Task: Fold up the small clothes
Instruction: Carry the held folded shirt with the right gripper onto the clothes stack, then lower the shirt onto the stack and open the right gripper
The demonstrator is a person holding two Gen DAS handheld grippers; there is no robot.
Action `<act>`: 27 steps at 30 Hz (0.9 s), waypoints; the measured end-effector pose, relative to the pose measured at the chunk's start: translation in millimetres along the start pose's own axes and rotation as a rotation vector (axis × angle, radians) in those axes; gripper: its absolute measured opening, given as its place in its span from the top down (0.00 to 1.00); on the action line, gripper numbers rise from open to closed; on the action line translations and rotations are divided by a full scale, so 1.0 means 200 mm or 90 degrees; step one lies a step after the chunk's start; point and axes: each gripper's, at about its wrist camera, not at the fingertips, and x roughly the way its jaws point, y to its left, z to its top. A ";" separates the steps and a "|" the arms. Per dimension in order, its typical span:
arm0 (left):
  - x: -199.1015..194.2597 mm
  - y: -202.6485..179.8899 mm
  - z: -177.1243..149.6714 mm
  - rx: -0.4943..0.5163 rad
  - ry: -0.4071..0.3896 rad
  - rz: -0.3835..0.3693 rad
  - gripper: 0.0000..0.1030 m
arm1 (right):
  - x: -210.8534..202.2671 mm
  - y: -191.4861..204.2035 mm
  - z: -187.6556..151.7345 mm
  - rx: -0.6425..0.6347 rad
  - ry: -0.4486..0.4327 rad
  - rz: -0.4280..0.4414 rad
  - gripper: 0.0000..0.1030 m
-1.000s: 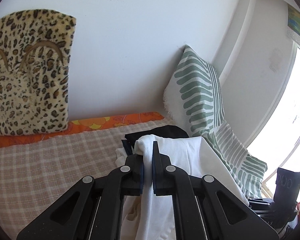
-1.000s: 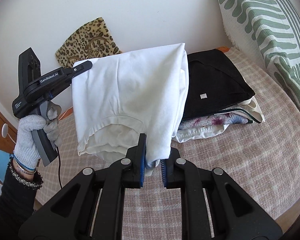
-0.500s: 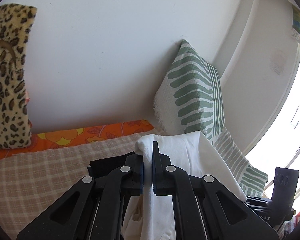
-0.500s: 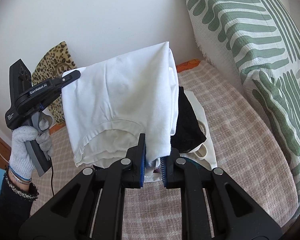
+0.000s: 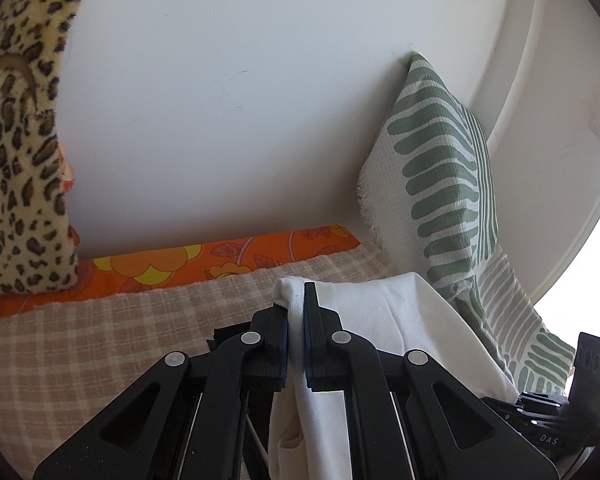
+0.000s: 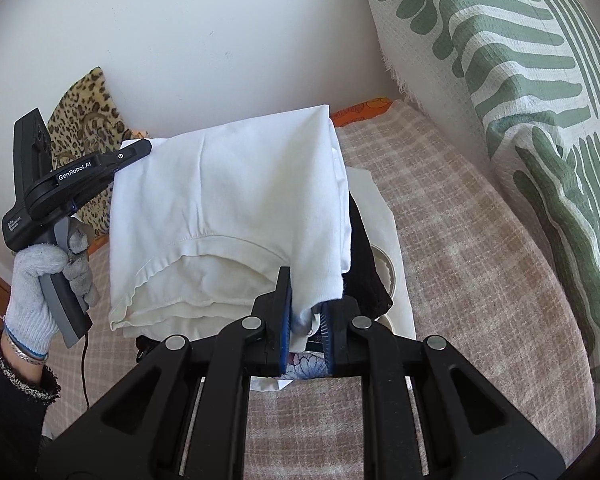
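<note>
A folded white garment (image 6: 228, 208) hangs in the air between both grippers, over a stack of folded clothes (image 6: 374, 252) on the checked bed cover (image 6: 480, 264). My left gripper (image 5: 296, 308) is shut on one corner of the white garment (image 5: 380, 312). In the right wrist view the left gripper (image 6: 134, 152) holds the cloth's far left corner, carried by a gloved hand (image 6: 40, 280). My right gripper (image 6: 306, 300) is shut on the near right corner. The stack shows a black piece, a cream piece and a floral piece, mostly hidden under the hanging cloth.
A green-and-white striped cushion (image 6: 520, 80) leans against the wall on the right, with the same cushion (image 5: 444, 176) in the left wrist view. A leopard-print cushion (image 5: 16, 140) stands at the back left. An orange floral sheet (image 5: 220, 256) runs along the wall.
Both grippers have carried the white garment sideways and a little down, from beside the stack to over it. The stack is now largely covered by the cloth. Both grips are unchanged.
</note>
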 end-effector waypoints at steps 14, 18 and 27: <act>0.04 -0.11 -0.04 0.130 -0.004 0.124 0.87 | 0.01 0.00 -0.02 0.005 0.007 -0.037 0.86; 0.02 -0.12 -0.03 0.139 -0.013 0.141 0.80 | 0.00 -0.01 -0.03 0.011 0.006 -0.052 0.86; -0.11 -0.12 -0.03 0.129 -0.023 0.130 0.73 | -0.07 0.03 -0.03 0.016 -0.006 -0.092 0.76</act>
